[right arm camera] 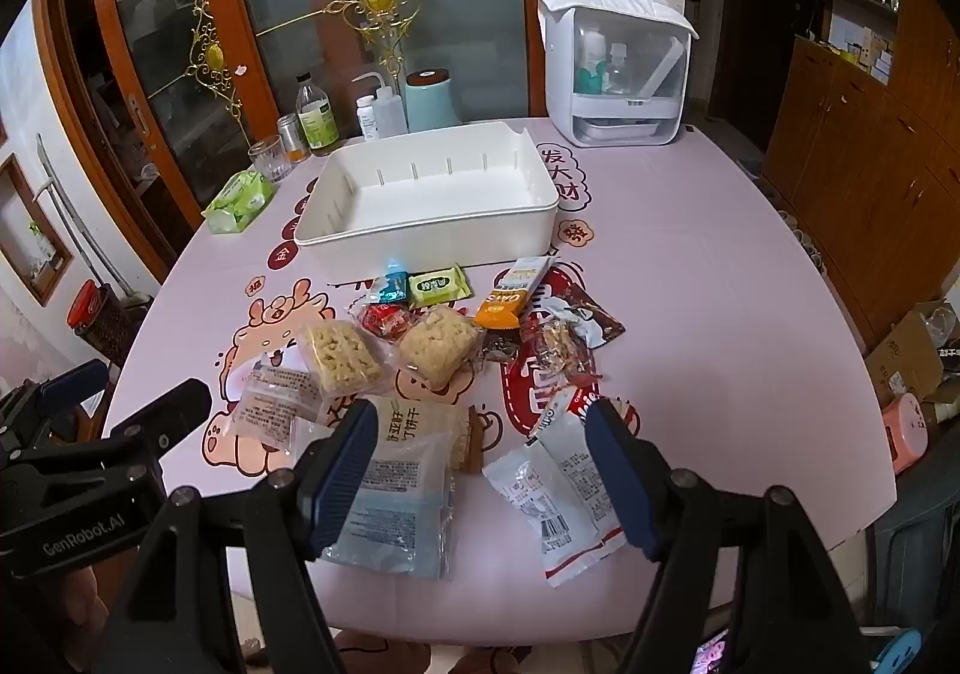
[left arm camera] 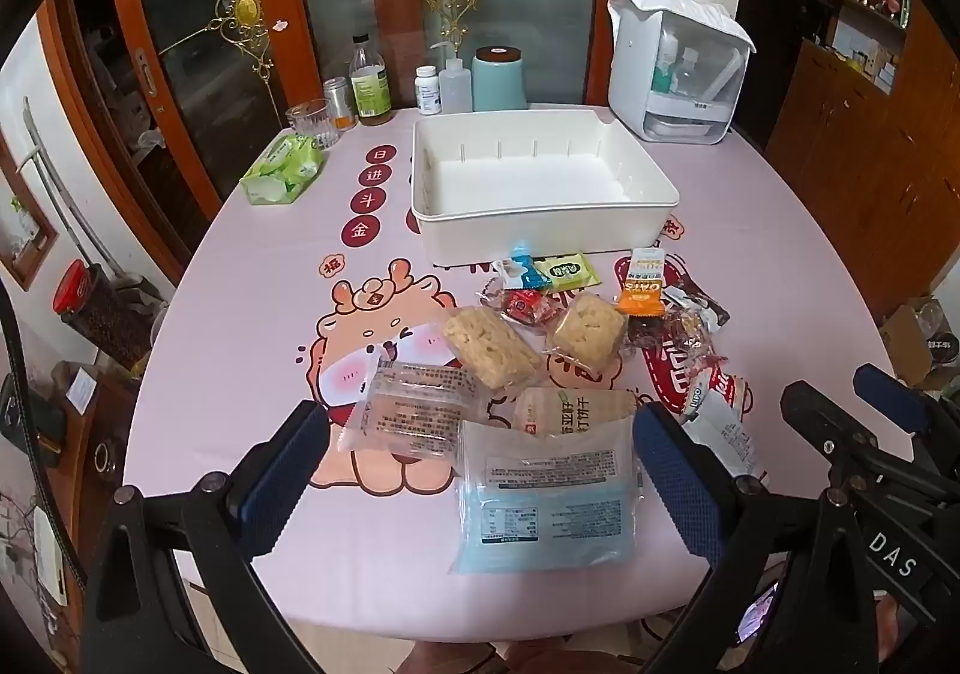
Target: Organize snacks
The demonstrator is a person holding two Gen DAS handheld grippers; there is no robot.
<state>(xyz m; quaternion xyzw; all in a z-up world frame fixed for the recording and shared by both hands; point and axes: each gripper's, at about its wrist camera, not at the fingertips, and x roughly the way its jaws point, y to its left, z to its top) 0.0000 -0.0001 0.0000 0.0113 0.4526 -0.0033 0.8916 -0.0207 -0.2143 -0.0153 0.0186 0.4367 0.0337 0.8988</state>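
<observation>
A pile of wrapped snacks lies on the pink tablecloth in front of an empty white bin [left arm camera: 540,239] [right arm camera: 420,248]. It includes two rice-crisp blocks [left arm camera: 489,347] [right arm camera: 438,350], an orange oat bar [left arm camera: 645,281] [right arm camera: 510,296] and a green sachet [left arm camera: 567,272]. My left gripper [left arm camera: 480,416] [right arm camera: 141,381] hovers open above a pale blue packet [left arm camera: 543,506] [right arm camera: 396,506], its fingers wide on either side. My right gripper [right arm camera: 483,410] [left arm camera: 834,383] is open above a white-and-red packet [right arm camera: 564,488] [left arm camera: 726,422]. Neither gripper holds anything.
Along the far edge of the table stand a green tissue pack [left arm camera: 282,170], a glass [left arm camera: 312,122], bottles [left arm camera: 371,80], a teal canister [left arm camera: 498,80] and a white countertop appliance [left arm camera: 678,68]. The table's near edge runs just below the grippers. Wooden cabinets stand at the right.
</observation>
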